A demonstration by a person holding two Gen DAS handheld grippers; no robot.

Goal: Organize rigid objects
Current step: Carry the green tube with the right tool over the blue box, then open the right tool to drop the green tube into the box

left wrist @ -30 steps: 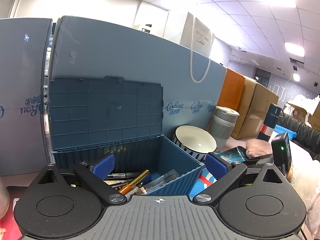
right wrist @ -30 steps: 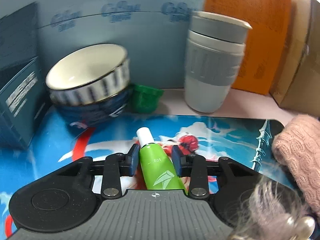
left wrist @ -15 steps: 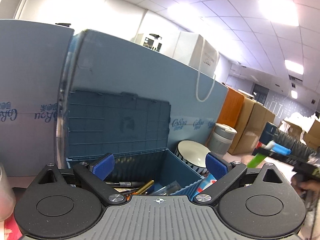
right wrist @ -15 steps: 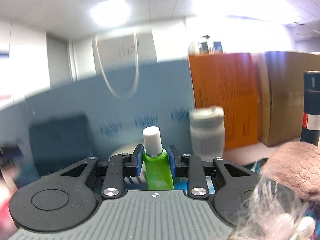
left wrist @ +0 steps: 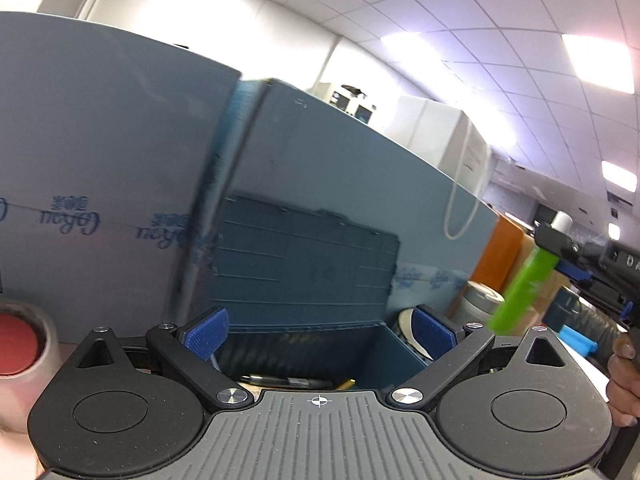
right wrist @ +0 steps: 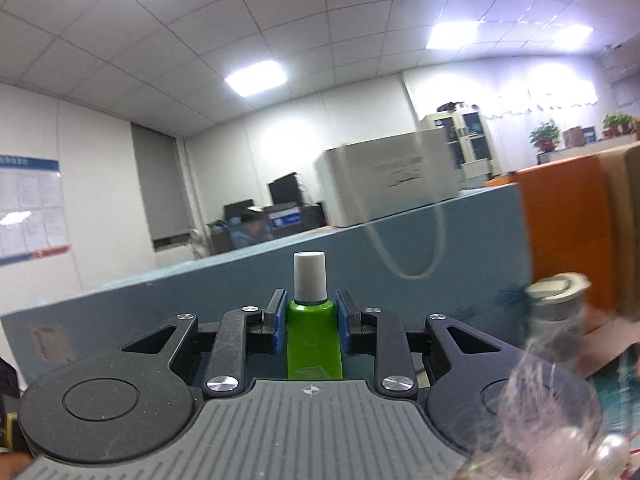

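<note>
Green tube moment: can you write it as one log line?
right tongs: shut on green tube, lifted | left tongs: open, empty | blue box: lid open

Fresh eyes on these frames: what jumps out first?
The green tube with a white cap, clamped in the right gripper and held up in the air. Then the open blue storage box ahead of the left gripper, whose jaws are wide apart with nothing between them.

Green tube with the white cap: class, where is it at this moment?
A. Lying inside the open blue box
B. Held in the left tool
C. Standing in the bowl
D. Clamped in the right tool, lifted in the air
D: the right tool has its blue pads pressed on both sides of the green tube, and the left wrist view shows that tube raised above the blue box.
</note>
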